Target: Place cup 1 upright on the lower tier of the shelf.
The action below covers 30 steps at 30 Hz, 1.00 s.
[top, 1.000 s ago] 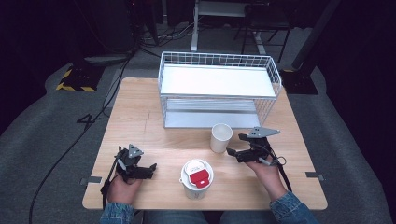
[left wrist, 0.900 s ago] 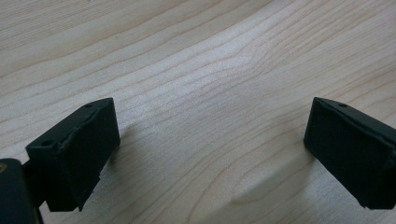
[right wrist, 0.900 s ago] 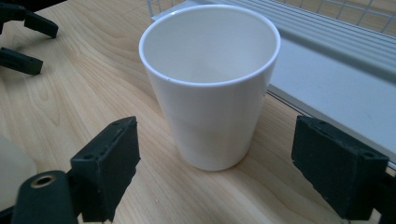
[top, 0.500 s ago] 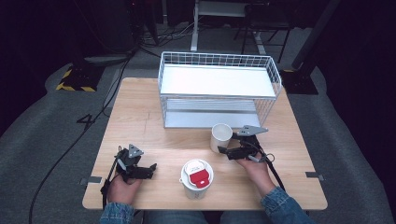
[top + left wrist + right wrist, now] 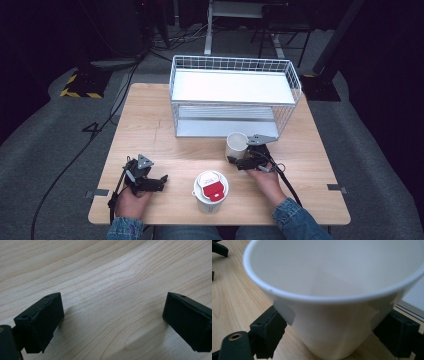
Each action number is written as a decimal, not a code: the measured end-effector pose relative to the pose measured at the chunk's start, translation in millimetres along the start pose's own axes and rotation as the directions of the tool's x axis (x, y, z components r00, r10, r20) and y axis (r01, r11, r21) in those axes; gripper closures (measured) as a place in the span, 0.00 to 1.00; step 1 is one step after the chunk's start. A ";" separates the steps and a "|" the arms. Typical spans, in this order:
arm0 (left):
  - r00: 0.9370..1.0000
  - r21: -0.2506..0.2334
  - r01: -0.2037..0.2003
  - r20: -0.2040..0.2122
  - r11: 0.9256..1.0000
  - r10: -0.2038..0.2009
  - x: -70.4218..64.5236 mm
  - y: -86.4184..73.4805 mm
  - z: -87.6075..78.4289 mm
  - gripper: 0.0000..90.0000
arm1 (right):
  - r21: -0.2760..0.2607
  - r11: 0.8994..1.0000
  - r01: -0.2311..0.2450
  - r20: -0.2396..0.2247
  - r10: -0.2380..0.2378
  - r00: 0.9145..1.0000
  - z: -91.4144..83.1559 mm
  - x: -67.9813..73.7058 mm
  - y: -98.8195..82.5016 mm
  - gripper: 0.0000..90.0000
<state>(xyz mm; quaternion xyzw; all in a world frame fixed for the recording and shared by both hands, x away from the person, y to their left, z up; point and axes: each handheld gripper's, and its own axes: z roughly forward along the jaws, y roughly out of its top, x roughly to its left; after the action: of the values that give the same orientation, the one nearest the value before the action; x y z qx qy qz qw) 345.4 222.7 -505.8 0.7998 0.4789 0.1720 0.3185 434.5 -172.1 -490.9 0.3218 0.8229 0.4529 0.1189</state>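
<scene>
Pale wooden tabletop (image 5: 150,125) carries everything we see. Our right gripper (image 5: 332,340) has its jaws spread on either side of the open white paper cup (image 5: 337,297), with a white wire basket shelf (image 5: 235,95) just beyond. Our left gripper (image 5: 112,322) rests released on bare wood, a red-lidded white cup (image 5: 210,190) standing beside it.

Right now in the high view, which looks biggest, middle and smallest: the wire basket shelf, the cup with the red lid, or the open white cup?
1. Wire basket shelf, far biggest.
2. Cup with the red lid.
3. Open white cup: looks slightly smaller, but it stands farther from the camera, so that ranking is unsure.
</scene>
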 end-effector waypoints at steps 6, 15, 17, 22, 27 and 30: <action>1.000 0.000 0.000 0.000 1.000 0.000 0.0 0.0 0.0 0.04 | 0.006 1.000 -0.001 0.002 0.001 1.000 5.0 -0.8 -2.6 0.17; 1.000 0.000 0.000 0.000 1.000 0.000 0.0 0.0 0.0 0.04 | 0.007 1.000 0.021 0.015 -0.021 1.000 8.2 -1.0 -3.3 0.19; 1.000 0.000 0.000 0.000 1.000 0.000 0.0 0.0 0.0 0.05 | 0.010 1.000 0.019 0.015 -0.020 1.000 9.8 -0.8 -4.1 0.20; 1.000 0.000 0.000 0.000 1.000 0.000 0.0 0.0 0.0 0.04 | 0.005 1.000 0.018 0.015 -0.018 1.000 11.3 -0.5 -4.4 0.23; 1.000 0.000 0.000 0.000 1.000 0.000 0.0 0.0 0.0 0.04 | 0.005 0.999 0.037 0.024 -0.037 0.999 11.0 0.5 -4.0 0.25; 1.000 0.000 0.000 0.000 1.000 0.000 0.0 0.0 0.0 0.05 | 0.005 0.999 0.040 0.029 -0.040 0.999 10.8 1.4 -3.7 0.26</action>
<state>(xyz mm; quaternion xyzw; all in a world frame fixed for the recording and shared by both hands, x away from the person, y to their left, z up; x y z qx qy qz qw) 345.4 222.8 -505.8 0.7997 0.4790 0.1722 0.3185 437.1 -165.4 -499.9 0.3119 0.8285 0.4437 0.1392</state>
